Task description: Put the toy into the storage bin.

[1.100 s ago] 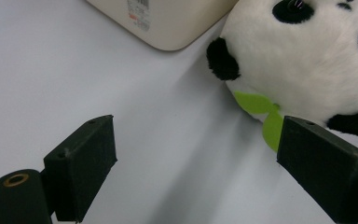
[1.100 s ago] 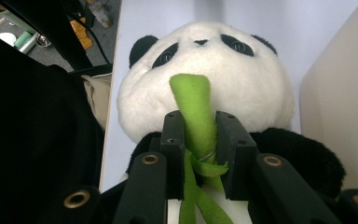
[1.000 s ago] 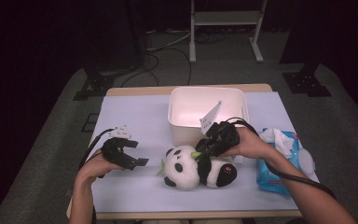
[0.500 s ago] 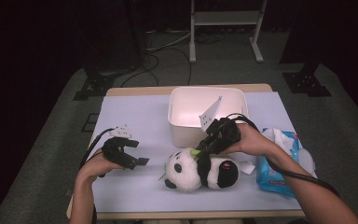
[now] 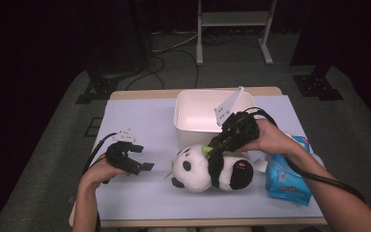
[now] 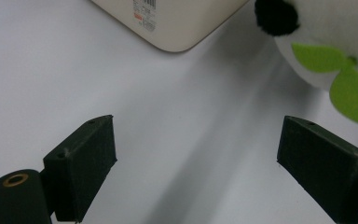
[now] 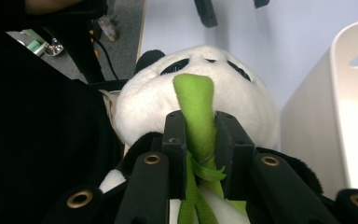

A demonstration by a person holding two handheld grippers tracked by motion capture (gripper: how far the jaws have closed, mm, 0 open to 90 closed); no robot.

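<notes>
A black-and-white plush panda lies on the white table cover in front of a white bin. It carries a green felt bamboo stalk. My right gripper comes in from the right above the panda's chest. In the right gripper view, that gripper is shut on the stalk, pads pressing both of its sides, with the panda's head just beyond. My left gripper rests at the left of the table, open, pointing toward the panda. In the left gripper view, nothing is between the wide jaws of my left gripper; a green leaf hangs at the upper right.
A blue tissue pack lies right of the panda under my right forearm. The bin's corner lies ahead of the left gripper. Bare table cover stretches to the left and front; cables and stands are on the floor beyond.
My right gripper has risen slightly with the green stalk in it, tugging the panda's front up a little. The left gripper has stayed put.
</notes>
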